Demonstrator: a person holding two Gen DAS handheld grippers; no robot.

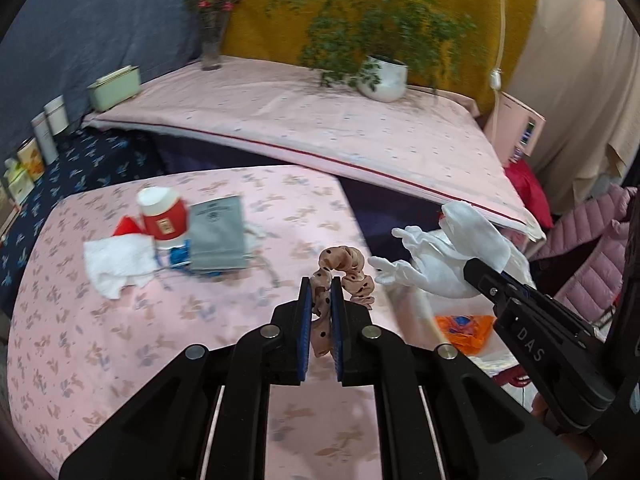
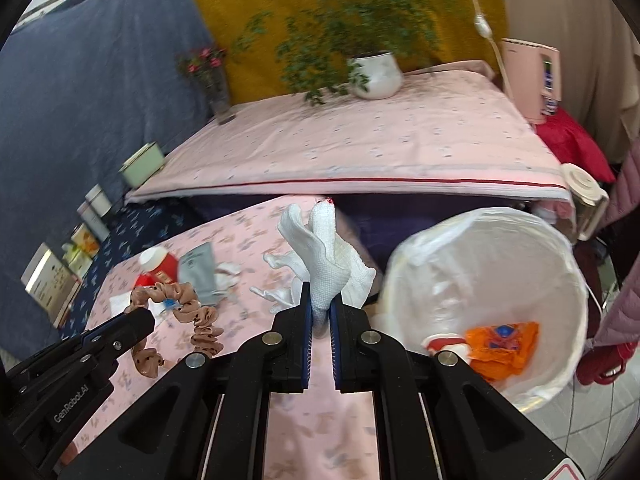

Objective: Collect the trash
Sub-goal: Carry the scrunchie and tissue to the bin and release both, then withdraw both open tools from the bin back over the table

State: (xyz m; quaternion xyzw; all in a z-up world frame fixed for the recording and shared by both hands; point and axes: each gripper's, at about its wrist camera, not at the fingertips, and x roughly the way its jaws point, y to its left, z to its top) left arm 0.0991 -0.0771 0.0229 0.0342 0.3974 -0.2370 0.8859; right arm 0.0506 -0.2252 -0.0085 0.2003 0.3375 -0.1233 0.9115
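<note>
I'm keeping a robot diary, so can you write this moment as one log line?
left gripper: shut on scrunchie | right gripper: shut on white cloth | trash bin: holds orange wrapper | table: red cup, tissue

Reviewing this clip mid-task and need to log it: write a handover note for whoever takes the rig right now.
Left gripper: shut on the dotted scrunchie, lifted off the table.
Right gripper: shut on the white cloth, also lifted.
Lined bin stands to the right, beside the table; orange wrapper already inside.
Still on the pink table: crumpled white tissue, red cup, grey pouch, a blue scrap.
Left to do: probably drop both held items in the bin, then clear whatever on the table is trash.
</note>
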